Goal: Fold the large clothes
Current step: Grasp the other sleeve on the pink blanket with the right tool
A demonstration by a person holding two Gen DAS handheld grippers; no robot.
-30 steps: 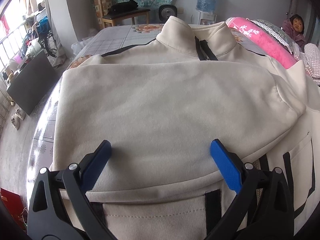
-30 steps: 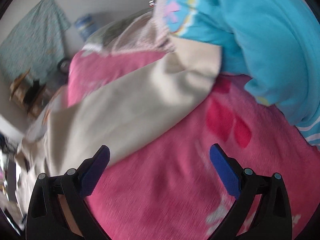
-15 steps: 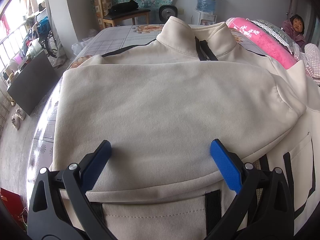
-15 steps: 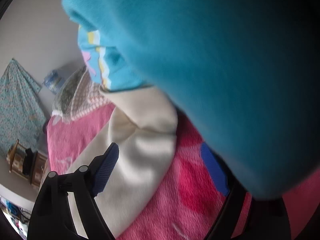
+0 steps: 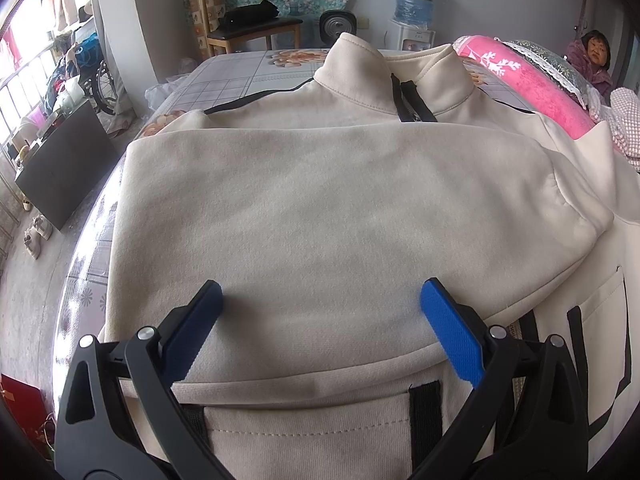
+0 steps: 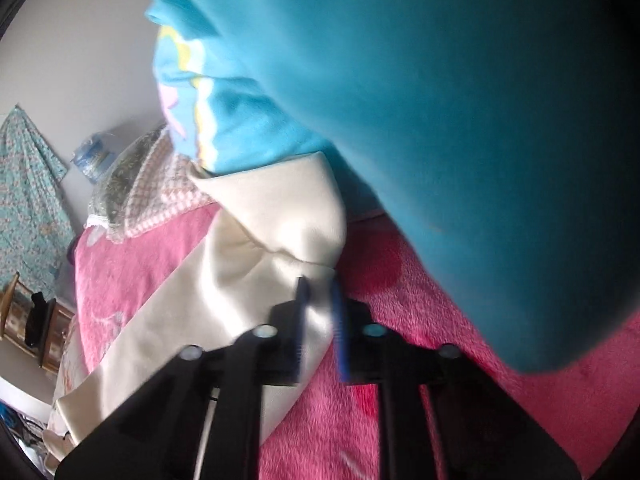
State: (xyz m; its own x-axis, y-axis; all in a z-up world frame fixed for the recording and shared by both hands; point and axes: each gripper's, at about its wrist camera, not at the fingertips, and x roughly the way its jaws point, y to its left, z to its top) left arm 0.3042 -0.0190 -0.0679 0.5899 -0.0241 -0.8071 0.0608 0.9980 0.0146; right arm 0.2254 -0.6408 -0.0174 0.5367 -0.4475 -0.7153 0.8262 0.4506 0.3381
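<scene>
R gripper [image 6: 319, 312] jaws just closed, clamped on cream jacket [image 5: 320, 208] sleeve [image 6: 256, 248] over pink blanket [image 6: 360, 420]. L gripper [image 5: 320, 308] wide open above jacket, holding nothing.

The jacket [image 5: 328, 208] is cream, with a black zipper [image 5: 408, 100] at the collar and black stripes on the pocket below. Under the jacket, the bed sheet [image 5: 240, 76] is grey with a grid of lines and orange flowers. To the right of the jacket lies a bright pink blanket [image 5: 532, 76] with white branch figures. The left hand-held gripper [image 5: 320, 312] has blue pads on black arms. In the right wrist view, the cream sleeve [image 6: 256, 248] lies on pink plush, and above the sleeve hangs a turquoise garment [image 6: 460, 120] with yellow, white and pink print.
</scene>
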